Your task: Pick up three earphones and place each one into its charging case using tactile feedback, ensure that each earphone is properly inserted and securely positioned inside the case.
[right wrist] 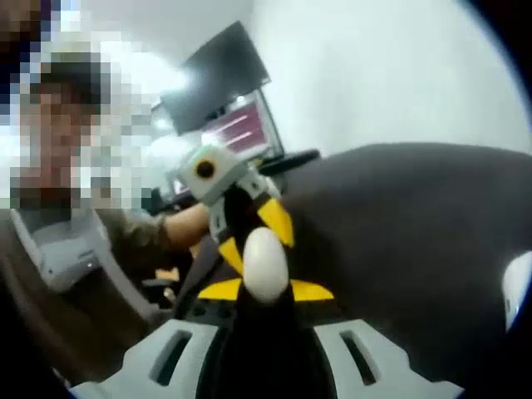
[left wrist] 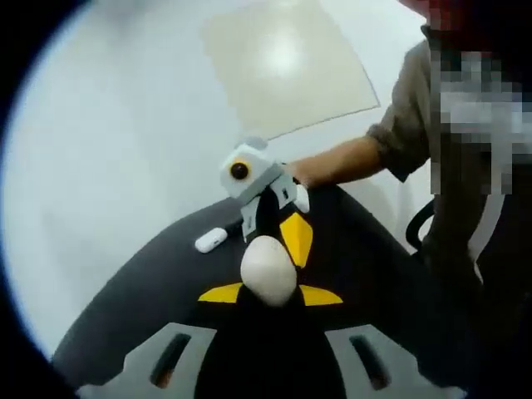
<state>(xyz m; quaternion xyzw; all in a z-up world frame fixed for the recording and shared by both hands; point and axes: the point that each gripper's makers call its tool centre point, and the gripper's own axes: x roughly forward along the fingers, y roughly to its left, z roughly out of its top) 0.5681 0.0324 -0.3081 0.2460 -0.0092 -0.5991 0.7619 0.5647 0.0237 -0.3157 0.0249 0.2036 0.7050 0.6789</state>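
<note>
Above dark table [left wrist: 125, 307] | both hand-held grippers [left wrist: 270, 293] [right wrist: 266, 291] clamp one white case [left wrist: 268, 270] | one earphone case [left wrist: 210, 239] beyond

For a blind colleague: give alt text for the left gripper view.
A white egg-shaped earphone case sits between two yellow-tipped claws, the left claw from below and the right claw opposite. A small white oblong case lies on the dark grey table.
</note>
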